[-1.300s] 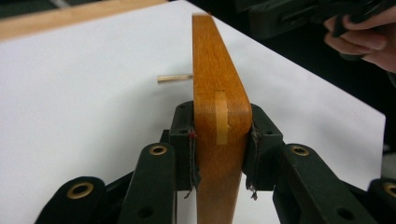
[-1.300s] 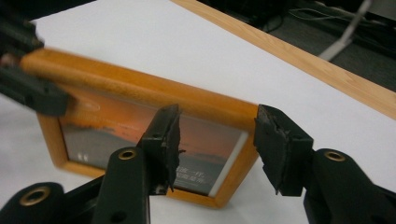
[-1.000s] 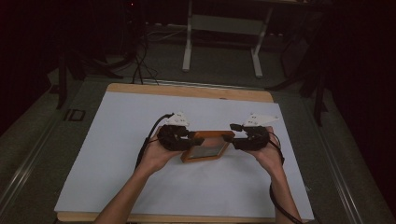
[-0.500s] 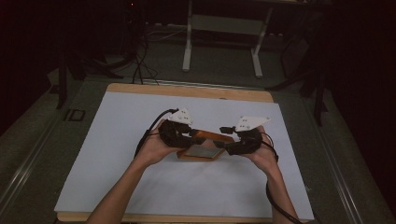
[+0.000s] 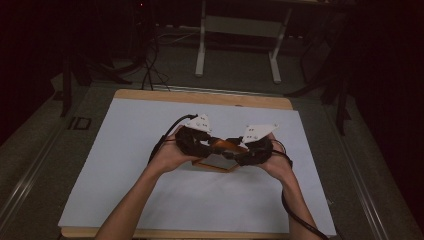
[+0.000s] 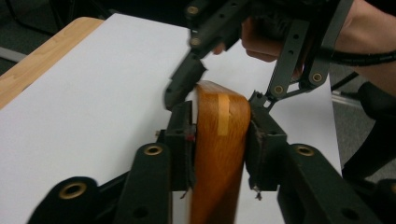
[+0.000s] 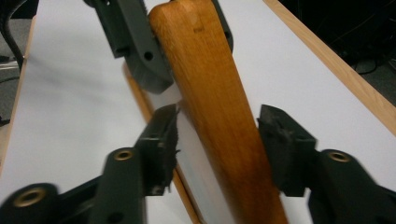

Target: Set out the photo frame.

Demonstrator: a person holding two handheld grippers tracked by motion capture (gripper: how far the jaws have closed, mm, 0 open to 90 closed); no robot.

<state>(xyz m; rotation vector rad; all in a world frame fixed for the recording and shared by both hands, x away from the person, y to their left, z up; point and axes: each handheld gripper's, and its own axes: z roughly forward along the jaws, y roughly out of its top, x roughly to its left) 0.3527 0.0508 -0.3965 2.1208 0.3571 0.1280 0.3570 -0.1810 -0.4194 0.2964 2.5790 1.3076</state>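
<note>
A wooden frame (image 5: 218, 165) with an orange-brown rim is held tilted above the white sheet (image 5: 150, 130), between both hands. My left gripper (image 5: 206, 143) is shut on one rim bar (image 6: 219, 154); both pads (image 6: 183, 140) press the wood, though the jaws have just been opening a little. From the opposite side my right gripper (image 5: 241, 150) straddles the same bar (image 7: 219, 107). Its jaws have just been closing, but its left pad (image 7: 161, 140) still stands off the wood. In the left gripper view the right gripper's fingers (image 6: 187, 81) flank the bar's far end.
The white sheet covers a wooden tabletop with bare edges (image 5: 200, 97) at the back and front. Behind the table stand a metal frame's legs (image 5: 201, 55) and floor cables (image 5: 150, 70). Each gripper trails a black cable (image 5: 295, 220) along the forearm.
The right gripper has moved left, toward the left gripper, so the two stand closer. The wooden frame has tipped up from lying nearly flat between them.
</note>
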